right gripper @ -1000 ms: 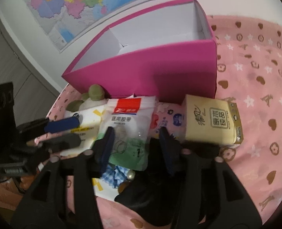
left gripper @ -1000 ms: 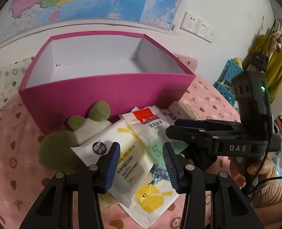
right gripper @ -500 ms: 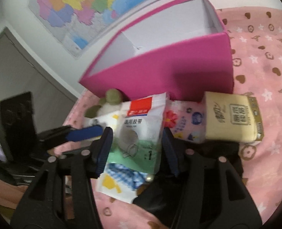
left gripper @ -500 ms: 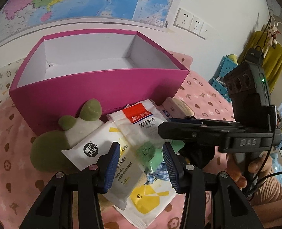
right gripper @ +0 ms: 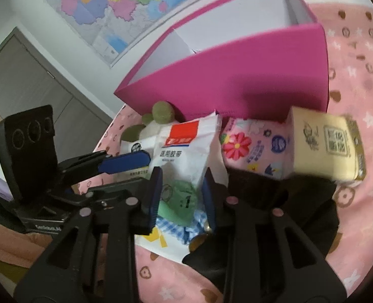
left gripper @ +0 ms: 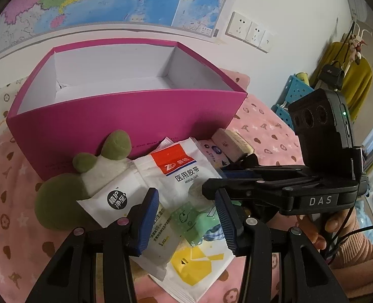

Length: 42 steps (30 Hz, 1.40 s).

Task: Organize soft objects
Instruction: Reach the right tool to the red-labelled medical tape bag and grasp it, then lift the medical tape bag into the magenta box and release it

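A white medical tape bag [right gripper: 186, 151] with a red label and a green lower part lies on top of the pile in front of the pink box [left gripper: 136, 116]. My right gripper [right gripper: 181, 197] is closing on its green end, and both pads touch the bag's sides. The bag [left gripper: 179, 169] also shows in the left wrist view, with my right gripper [left gripper: 215, 180] reaching in from the right. My left gripper [left gripper: 186, 219] hangs open above a white and yellow wet wipes pack [left gripper: 115, 199], pressing on nothing. A green plush toy [left gripper: 60, 202] lies to the left.
A beige tissue pack [right gripper: 325, 144] and a pink flowered pack [right gripper: 252, 146] lie right of the bag, beside a black cloth [right gripper: 300, 197]. Everything rests on a pink patterned cover [left gripper: 9, 189]. The box interior is white. A person's hand [left gripper: 323, 229] holds the right gripper.
The right gripper's jaws have narrowed around the medical tape bag, and its view has tipped so the box sits higher and more slanted. The left gripper has kept still.
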Tool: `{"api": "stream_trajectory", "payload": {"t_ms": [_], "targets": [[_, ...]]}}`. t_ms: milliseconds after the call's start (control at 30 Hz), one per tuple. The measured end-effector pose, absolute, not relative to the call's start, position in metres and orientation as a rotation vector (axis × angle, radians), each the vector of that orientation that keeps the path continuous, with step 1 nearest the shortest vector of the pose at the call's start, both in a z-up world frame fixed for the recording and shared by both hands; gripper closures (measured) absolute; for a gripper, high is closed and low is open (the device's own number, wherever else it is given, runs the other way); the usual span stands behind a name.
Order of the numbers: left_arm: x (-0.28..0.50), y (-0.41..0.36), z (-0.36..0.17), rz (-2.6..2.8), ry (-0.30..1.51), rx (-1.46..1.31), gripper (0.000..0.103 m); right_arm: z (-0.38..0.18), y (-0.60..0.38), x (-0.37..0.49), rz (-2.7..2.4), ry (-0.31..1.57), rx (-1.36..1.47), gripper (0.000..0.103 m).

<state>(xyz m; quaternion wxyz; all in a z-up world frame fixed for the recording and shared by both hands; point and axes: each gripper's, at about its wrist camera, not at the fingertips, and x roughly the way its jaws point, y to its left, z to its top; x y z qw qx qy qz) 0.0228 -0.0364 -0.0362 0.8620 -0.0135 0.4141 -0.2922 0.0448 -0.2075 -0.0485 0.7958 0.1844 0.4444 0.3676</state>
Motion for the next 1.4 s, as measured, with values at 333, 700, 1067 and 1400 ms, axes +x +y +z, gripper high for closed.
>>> {"api": "stream_trajectory", "payload": {"t_ms": [333,700,1067,1400], "targets": [[0.024,-0.035,-0.033,-0.615,0.88,-0.037,0.05,-0.028,-0.226,0.032,0.807,0.843,0.415,0.088],[0.031,-0.048,-0.03,-0.746,0.91,-0.098,0.045,-0.019,-0.235,0.029,0.834,0.79,0.481,0.09],[0.035,-0.048,-0.022,-0.696,0.869,-0.082,0.045,-0.022,-0.234,0.041,0.776,0.812,0.482,0.09],[0.04,-0.043,-0.035,-0.694,0.894,-0.062,0.042,-0.059,-0.23,0.063,0.813,0.943,0.512,0.071]]}}
